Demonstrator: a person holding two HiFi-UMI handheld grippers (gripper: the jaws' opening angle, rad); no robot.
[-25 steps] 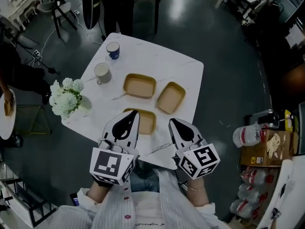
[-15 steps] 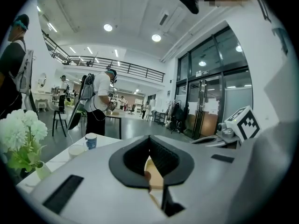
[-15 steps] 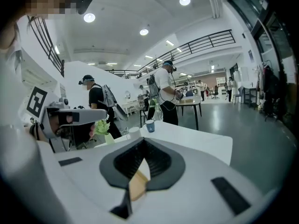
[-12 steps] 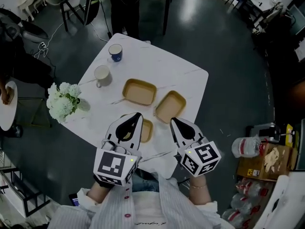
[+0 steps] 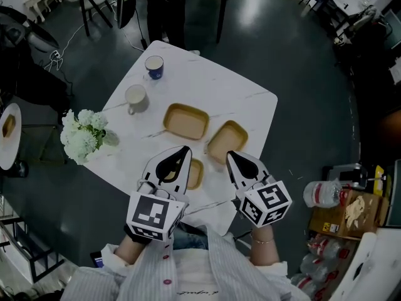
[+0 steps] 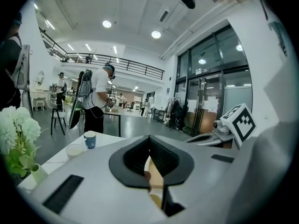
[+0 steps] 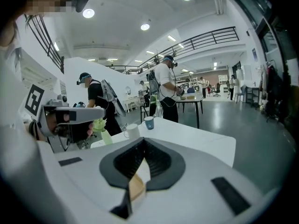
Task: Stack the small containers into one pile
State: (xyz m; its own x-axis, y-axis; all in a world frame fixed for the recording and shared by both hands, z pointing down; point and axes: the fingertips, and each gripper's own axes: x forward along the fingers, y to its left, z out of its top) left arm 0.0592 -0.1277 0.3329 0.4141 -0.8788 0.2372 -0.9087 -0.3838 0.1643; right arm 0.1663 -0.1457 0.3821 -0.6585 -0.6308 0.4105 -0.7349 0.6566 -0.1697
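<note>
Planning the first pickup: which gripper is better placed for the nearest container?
Left: the left gripper hangs over the nearest container, half covering it; the right gripper points towards the right-hand container.

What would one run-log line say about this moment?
stacking: not begun | left gripper: shut, empty | right gripper: shut, empty | far container, right container, near container: unstacked on table

A large open-plan hall, like a lab or studio: far beyond the fingers (image 6: 163, 158) a railed mezzanine (image 6: 117, 63) runs under recessed ceiling lights (image 6: 156, 34), tall glass doors (image 6: 205, 106) to their right. People wearing backpacks (image 7: 163, 90) stand at tables (image 7: 189, 100) on a polished dark floor (image 5: 301, 74).
</note>
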